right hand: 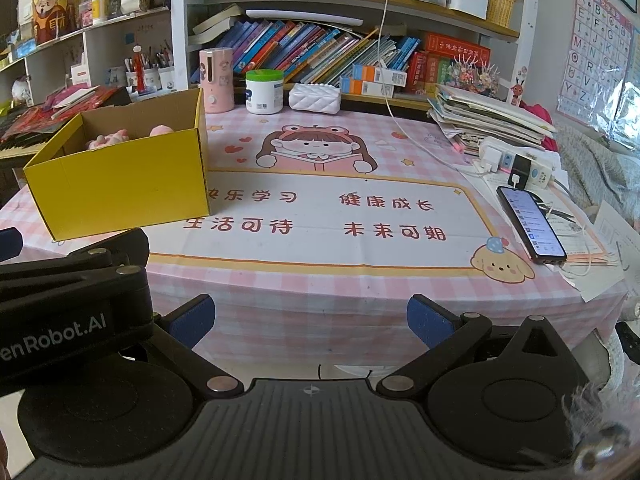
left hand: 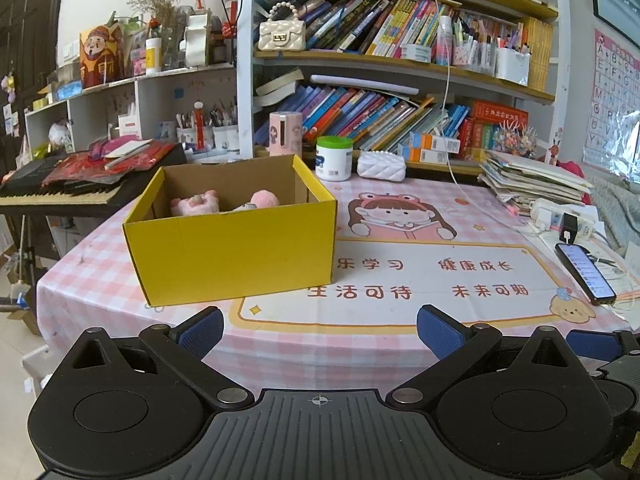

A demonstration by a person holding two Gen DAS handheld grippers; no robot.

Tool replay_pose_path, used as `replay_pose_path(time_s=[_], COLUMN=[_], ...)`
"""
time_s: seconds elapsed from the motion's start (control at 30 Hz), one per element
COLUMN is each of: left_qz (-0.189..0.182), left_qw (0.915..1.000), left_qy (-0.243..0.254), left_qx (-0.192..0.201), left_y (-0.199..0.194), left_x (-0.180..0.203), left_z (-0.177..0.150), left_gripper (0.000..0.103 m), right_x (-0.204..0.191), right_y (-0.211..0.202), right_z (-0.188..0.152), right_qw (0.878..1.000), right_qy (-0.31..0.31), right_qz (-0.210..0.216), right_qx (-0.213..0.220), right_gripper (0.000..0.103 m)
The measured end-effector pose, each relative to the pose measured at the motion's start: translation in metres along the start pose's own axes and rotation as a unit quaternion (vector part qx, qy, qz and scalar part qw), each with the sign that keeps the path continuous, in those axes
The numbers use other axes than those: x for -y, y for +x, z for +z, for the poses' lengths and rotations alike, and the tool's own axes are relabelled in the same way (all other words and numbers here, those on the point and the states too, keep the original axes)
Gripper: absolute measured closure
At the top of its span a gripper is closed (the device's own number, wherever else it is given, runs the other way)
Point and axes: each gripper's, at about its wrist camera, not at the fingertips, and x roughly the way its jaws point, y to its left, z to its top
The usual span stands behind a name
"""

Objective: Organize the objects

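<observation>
A yellow cardboard box (left hand: 236,248) stands open on the pink checked tablecloth (left hand: 400,344), left of centre; it also shows in the right wrist view (right hand: 120,184). Pink plush toys (left hand: 196,205) lie inside it, also seen in the right wrist view (right hand: 108,138). My left gripper (left hand: 320,330) is open and empty, above the table's near edge, in front of the box. My right gripper (right hand: 310,320) is open and empty, over the near edge to the right of the box. The left gripper's body fills the left of the right wrist view.
A phone (right hand: 530,222) lies at the right on papers, near a power strip (right hand: 520,160) and a stack of books (right hand: 488,116). A white jar (right hand: 264,92), pink cylinder (right hand: 216,80) and white pouch (right hand: 314,98) stand at the back. A keyboard (left hand: 52,194) is at the left.
</observation>
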Motion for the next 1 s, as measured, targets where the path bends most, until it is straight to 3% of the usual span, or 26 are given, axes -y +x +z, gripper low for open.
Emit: replay_pose_path(time_s=[1.0], left_qz=[-0.002], left_qw=[1.0000], left_qy=[-0.005], left_qx=[-0.003], left_y=[0.0047], left_x=[-0.0024], left_z=[0.0022], left_gripper=[0.000], right_x=[-0.0034], right_y=[0.0010], right_z=[0.0042], right_qw=[1.000], right_qy=[-0.005], right_qz=[-0.005], right_qx=[0.000], right_gripper=[0.000])
